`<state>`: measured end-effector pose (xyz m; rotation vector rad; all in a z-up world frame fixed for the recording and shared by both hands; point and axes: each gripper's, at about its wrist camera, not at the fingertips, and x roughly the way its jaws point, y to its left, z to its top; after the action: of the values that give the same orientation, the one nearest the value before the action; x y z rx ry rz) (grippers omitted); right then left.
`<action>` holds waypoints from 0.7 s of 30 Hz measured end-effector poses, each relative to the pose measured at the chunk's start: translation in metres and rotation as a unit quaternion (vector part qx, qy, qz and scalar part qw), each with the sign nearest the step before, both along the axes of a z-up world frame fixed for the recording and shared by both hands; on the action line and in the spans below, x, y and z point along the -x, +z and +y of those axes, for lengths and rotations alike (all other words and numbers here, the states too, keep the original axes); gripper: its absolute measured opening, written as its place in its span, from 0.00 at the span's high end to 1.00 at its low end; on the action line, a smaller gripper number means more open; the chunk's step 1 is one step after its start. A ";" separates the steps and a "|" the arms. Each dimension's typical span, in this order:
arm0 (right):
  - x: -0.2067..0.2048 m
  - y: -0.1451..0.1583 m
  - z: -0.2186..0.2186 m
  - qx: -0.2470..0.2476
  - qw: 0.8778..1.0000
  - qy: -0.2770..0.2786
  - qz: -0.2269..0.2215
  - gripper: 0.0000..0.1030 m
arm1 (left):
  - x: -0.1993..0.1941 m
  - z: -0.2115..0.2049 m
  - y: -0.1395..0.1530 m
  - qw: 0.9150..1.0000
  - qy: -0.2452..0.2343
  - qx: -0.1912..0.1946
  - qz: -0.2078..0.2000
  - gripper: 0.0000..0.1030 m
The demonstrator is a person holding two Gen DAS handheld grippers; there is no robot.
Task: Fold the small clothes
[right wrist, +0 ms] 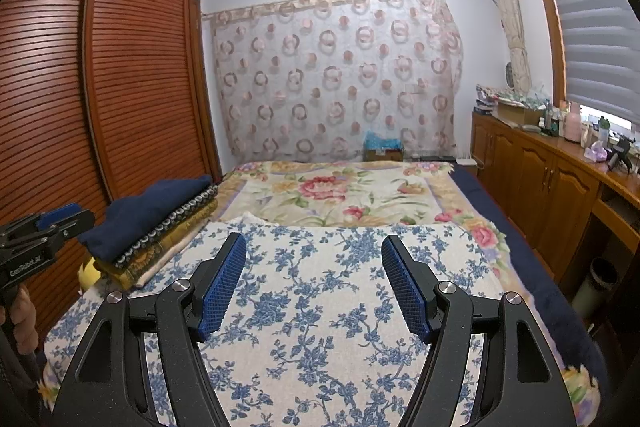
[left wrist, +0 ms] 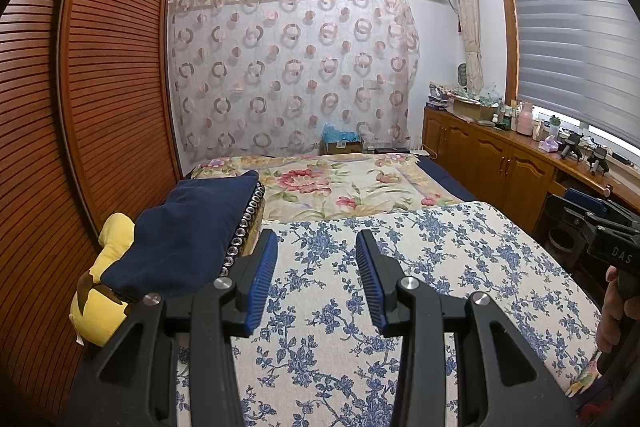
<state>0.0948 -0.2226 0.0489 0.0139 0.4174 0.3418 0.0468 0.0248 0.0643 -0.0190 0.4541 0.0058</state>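
Observation:
A stack of folded clothes lies at the bed's left edge, with a navy blue piece [left wrist: 188,231] [right wrist: 152,211] on top. Under it are a ring-patterned piece [right wrist: 176,223] and a yellow-brown one [right wrist: 160,247]. A blue-flowered cloth [left wrist: 420,267] [right wrist: 320,287] is spread flat over the near part of the bed. My left gripper [left wrist: 317,243] hovers open above this cloth, just right of the stack, with nothing between its blue pads. My right gripper [right wrist: 314,247] is also open above the cloth, its pads wider apart and empty.
A yellow plush toy [left wrist: 108,291] sits under the stack's left side. A slatted wooden wardrobe [left wrist: 100,87] stands on the left, and wooden cabinets [right wrist: 540,179] with clutter on the right. A floral bedspread [right wrist: 340,195] covers the far bed. A hand [left wrist: 616,311] shows at the right edge.

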 end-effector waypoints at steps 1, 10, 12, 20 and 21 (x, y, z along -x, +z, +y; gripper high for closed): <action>0.000 0.000 0.000 0.000 1.000 0.000 0.000 0.30 | 0.000 0.000 0.000 1.000 0.000 0.000 0.000 0.62; 0.000 0.000 0.000 0.000 1.000 0.000 0.000 0.30 | 0.000 0.000 -0.001 1.000 0.000 0.000 0.000 0.62; 0.000 -0.001 0.000 0.000 1.000 0.000 0.000 0.30 | 0.000 0.000 -0.001 1.000 0.000 0.000 0.000 0.62; -0.001 -0.001 -0.001 0.000 1.000 0.000 0.000 0.30 | 0.000 0.000 -0.002 1.000 0.000 0.000 -0.001 0.62; 0.000 0.000 0.000 0.000 1.000 0.000 0.001 0.30 | 0.000 0.000 -0.002 1.000 0.000 0.000 0.000 0.62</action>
<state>0.0944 -0.2224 0.0491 0.0147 0.4187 0.3423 0.0466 0.0247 0.0621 -0.0191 0.4535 0.0059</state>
